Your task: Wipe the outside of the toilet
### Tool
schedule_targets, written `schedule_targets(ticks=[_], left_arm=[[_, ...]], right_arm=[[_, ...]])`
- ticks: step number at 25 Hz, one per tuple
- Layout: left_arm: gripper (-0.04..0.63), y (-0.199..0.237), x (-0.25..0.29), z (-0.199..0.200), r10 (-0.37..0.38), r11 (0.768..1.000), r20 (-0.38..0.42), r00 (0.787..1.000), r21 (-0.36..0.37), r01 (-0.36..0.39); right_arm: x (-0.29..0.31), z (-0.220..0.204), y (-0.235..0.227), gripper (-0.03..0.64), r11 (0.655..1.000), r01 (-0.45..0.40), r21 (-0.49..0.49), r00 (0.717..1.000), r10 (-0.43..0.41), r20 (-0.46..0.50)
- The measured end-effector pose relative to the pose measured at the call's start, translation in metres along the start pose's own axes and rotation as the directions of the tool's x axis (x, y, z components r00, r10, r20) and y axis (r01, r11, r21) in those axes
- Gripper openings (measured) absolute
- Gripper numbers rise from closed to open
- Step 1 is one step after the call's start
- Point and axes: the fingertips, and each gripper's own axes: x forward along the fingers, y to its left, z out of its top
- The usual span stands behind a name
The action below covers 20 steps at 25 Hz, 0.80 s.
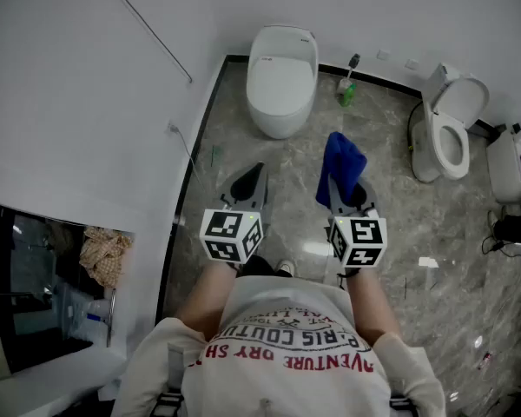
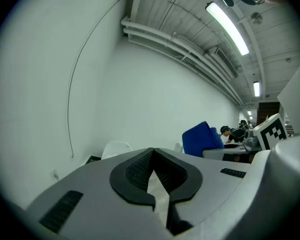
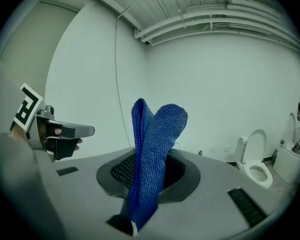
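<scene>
A white toilet (image 1: 282, 76) with its lid down stands against the far wall, ahead of both grippers; in the left gripper view it is a pale shape (image 2: 116, 148) low beyond the jaws. My right gripper (image 1: 348, 196) is shut on a blue cloth (image 1: 341, 165), which stands up folded from the jaws (image 3: 152, 149). My left gripper (image 1: 247, 187) is level with it on the left, shut with nothing between its pads (image 2: 152, 159). Both are held over the floor, well short of the toilet. The blue cloth (image 2: 202, 139) also shows in the left gripper view.
A second toilet (image 1: 450, 133) with its seat and lid raised stands at the right (image 3: 255, 160). A green bottle (image 1: 346, 90) sits by the far wall between the toilets. A white wall (image 1: 87, 102) with a thin cable runs along the left. The floor (image 1: 286, 168) is grey marble.
</scene>
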Motion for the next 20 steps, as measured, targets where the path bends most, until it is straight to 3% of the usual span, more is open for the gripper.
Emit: schedule_targets(ticks=[9,20], left_arm=[[0.006,0.003,0.005,-0.007,-0.002,1.0,-0.015,1.0,0.005,0.002],[0.006,0.022,0.02,-0.007,0.032,0.999,-0.048,0.998,0.016,-0.031]], right_arm=[[0.004,-0.005,-0.003,0.077,1.0,0.005,0.002,1.0,-0.005,-0.006],[0.033,-0.011,-0.009,0.077,0.996,-0.036,0.086,0.999,0.038,-0.023]])
